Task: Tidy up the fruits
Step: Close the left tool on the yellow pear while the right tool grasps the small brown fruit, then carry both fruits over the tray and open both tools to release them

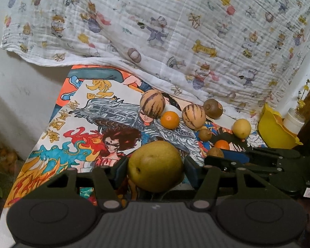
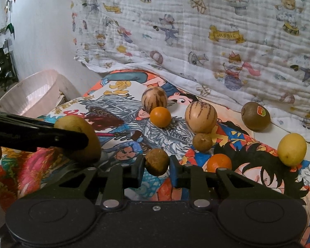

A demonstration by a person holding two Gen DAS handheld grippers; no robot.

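While the left tool (image 1: pixel 156 166) clasps the big yellow-green pear (image 1: pixel 155 166) and the right tool (image 2: pixel 157 163) pinches a small brown fruit (image 2: pixel 156 161), both just over the tabletop (image 2: pixel 122 128), lift each clear before carrying, so the oranges (image 2: pixel 160 116) and striped melons (image 2: pixel 200 116) nearby aren't nudged; bright comic posters (image 1: pixel 72 128) cover it, a printed cloth (image 1: pixel 175 31) hangs behind
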